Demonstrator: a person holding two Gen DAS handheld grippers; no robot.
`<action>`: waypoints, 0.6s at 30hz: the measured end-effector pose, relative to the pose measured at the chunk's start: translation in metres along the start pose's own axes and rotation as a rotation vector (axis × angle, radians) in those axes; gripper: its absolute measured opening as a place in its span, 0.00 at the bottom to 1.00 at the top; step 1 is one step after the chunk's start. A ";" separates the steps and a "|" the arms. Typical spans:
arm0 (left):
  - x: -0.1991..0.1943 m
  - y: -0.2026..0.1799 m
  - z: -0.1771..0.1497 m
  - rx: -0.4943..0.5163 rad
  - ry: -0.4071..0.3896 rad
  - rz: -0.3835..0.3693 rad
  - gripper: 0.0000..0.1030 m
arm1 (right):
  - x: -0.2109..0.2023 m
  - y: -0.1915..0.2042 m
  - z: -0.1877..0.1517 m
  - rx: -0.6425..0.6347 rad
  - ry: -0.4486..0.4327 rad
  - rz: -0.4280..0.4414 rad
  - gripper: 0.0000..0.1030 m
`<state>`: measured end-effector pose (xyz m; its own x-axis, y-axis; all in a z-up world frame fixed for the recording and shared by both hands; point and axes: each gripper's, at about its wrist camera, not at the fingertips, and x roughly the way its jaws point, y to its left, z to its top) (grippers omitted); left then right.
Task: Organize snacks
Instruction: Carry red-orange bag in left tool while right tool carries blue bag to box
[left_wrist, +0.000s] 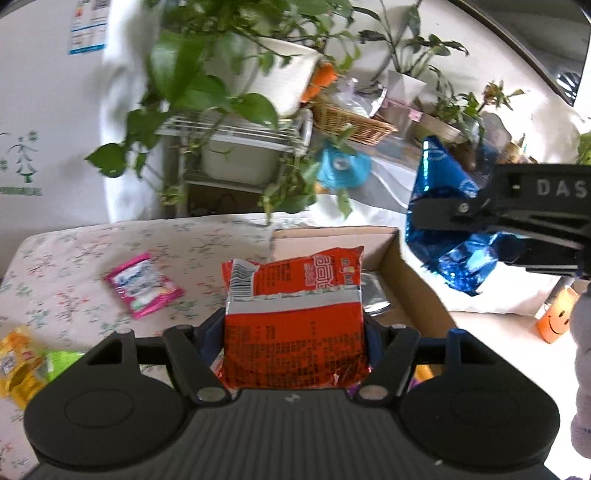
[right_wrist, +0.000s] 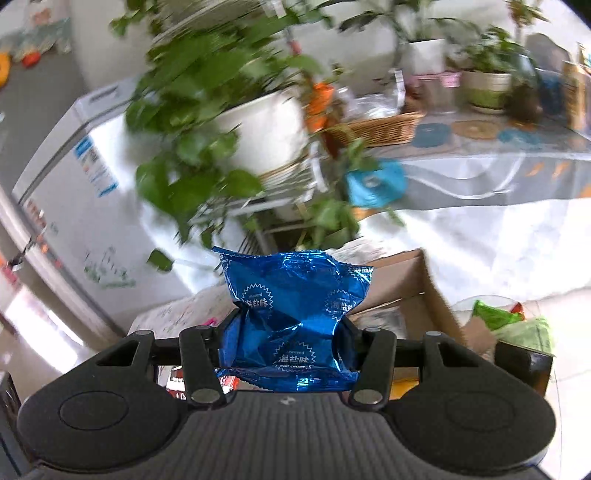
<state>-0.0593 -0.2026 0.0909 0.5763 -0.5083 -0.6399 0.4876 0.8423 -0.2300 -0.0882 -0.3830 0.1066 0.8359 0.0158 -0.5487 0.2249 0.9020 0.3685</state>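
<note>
Snack packets fill both tongs: the left gripper (left_wrist: 294, 328) clenches a glossy flat rectangular orange-red plastic packet (left_wrist: 293, 314), and the right gripper (right_wrist: 288, 328) squeezes a crinkled shiny blue foil packet (right_wrist: 291, 314), above the open brown cardboard box (left_wrist: 413, 280) at two o'clock.

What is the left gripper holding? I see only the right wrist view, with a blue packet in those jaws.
Observer: The left gripper is shut on a red snack packet.
Operator: Anything loose on the table?
Observer: A pink packet lies on the floral tablecloth.
Operator: More?
Observer: A yellow packet lies at the cloth's left edge.
</note>
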 end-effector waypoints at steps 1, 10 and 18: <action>0.003 -0.004 0.002 0.002 0.002 -0.004 0.68 | -0.001 -0.005 0.001 0.015 -0.004 -0.005 0.56; 0.036 -0.024 0.014 -0.009 0.023 -0.005 0.68 | 0.004 -0.028 -0.001 0.127 0.018 -0.072 0.56; 0.063 -0.022 0.016 -0.071 0.074 -0.017 0.72 | 0.010 -0.042 -0.001 0.221 0.028 -0.109 0.57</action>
<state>-0.0231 -0.2557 0.0675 0.5174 -0.5099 -0.6872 0.4471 0.8458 -0.2909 -0.0900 -0.4204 0.0848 0.7871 -0.0622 -0.6137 0.4201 0.7826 0.4594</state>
